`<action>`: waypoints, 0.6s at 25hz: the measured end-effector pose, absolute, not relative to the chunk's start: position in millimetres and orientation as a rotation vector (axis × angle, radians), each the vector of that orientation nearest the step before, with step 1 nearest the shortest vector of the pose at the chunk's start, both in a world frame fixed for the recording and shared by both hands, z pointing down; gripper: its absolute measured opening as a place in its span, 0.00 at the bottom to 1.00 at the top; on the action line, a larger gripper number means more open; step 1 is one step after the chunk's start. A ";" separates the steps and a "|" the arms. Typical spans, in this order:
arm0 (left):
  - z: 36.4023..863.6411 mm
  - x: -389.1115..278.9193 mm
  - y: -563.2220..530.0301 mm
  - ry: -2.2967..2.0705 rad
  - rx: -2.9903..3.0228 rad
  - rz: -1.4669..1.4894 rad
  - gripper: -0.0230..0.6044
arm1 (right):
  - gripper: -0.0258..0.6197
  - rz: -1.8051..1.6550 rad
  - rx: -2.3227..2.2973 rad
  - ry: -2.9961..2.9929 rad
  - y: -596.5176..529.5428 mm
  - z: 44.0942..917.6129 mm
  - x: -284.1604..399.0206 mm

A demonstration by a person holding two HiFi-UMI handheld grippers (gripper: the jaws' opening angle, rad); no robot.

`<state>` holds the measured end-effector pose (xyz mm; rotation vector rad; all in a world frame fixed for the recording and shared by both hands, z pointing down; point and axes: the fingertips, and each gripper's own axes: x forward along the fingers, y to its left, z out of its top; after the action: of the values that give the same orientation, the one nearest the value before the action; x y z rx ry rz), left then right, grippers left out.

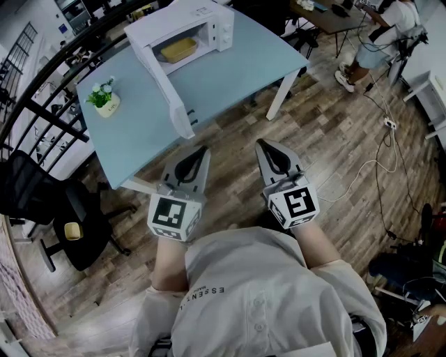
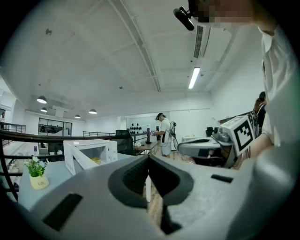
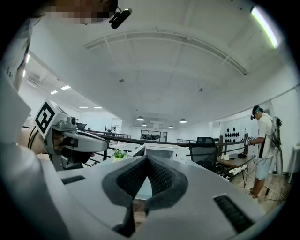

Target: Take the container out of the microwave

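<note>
Head view: I hold the left gripper (image 1: 198, 155) and right gripper (image 1: 265, 148) side by side over the wooden floor (image 1: 334, 160), near my body and short of the blue surface (image 1: 230, 70). Both sets of fingers are pressed together on nothing. The yellow container (image 1: 178, 49) sits inside the white microwave (image 1: 188, 17), whose door (image 1: 171, 90) hangs open toward me. A potted plant (image 1: 104, 97) stands left of it.

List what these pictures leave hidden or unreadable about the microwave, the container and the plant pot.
Container: head view, too small to show any contents; left gripper view, only a yellow sliver beside the open door.
Microwave controls: head view, too small to read.
Plant pot label: left gripper view, blurred.
</note>
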<state>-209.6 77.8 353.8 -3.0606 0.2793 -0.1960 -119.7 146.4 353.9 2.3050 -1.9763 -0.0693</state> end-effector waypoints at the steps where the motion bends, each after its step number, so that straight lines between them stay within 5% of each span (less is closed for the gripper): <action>1: 354.1 -208.8 78.6 0.276 -3.060 -0.196 0.04 | 0.06 -0.070 2.306 -1.974 146.9 354.3 -119.1; 15: 356.1 -194.3 79.5 0.244 -3.069 -0.186 0.04 | 0.06 -0.057 2.341 -1.954 149.6 356.5 -105.7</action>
<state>-194.3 79.5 356.1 -3.0689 0.2441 -0.1865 -105.7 149.6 356.5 2.3414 -1.9538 -0.0570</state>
